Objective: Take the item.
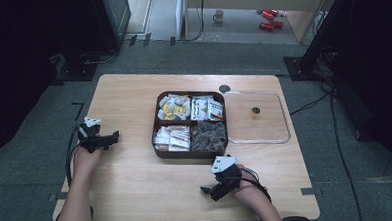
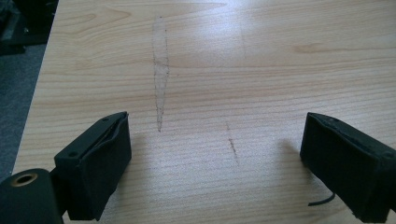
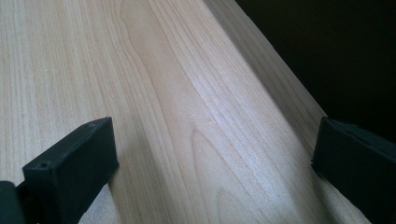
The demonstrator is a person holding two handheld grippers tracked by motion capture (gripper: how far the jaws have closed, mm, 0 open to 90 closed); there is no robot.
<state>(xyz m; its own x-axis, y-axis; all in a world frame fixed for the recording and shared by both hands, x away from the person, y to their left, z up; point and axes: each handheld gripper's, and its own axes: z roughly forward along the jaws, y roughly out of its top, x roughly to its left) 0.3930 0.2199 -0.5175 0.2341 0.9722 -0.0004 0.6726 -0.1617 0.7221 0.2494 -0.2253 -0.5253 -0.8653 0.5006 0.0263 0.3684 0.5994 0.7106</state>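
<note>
Brown four-compartment plastic tray (image 1: 156, 142) sits mid-table, between released left black gripper (image 1: 105, 141) near left edge and released right black gripper (image 1: 211, 191) near front edge

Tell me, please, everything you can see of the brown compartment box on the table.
The brown box is a rounded square tray, plastic by its look, lying flat and uncovered near the table's middle. Crossed dividers make four compartments: the far two and near-left hold pale packets, the near-right dark ones. A clear lid lies flat close by its right side; contact is unclear. Neither gripper touches it.
</note>
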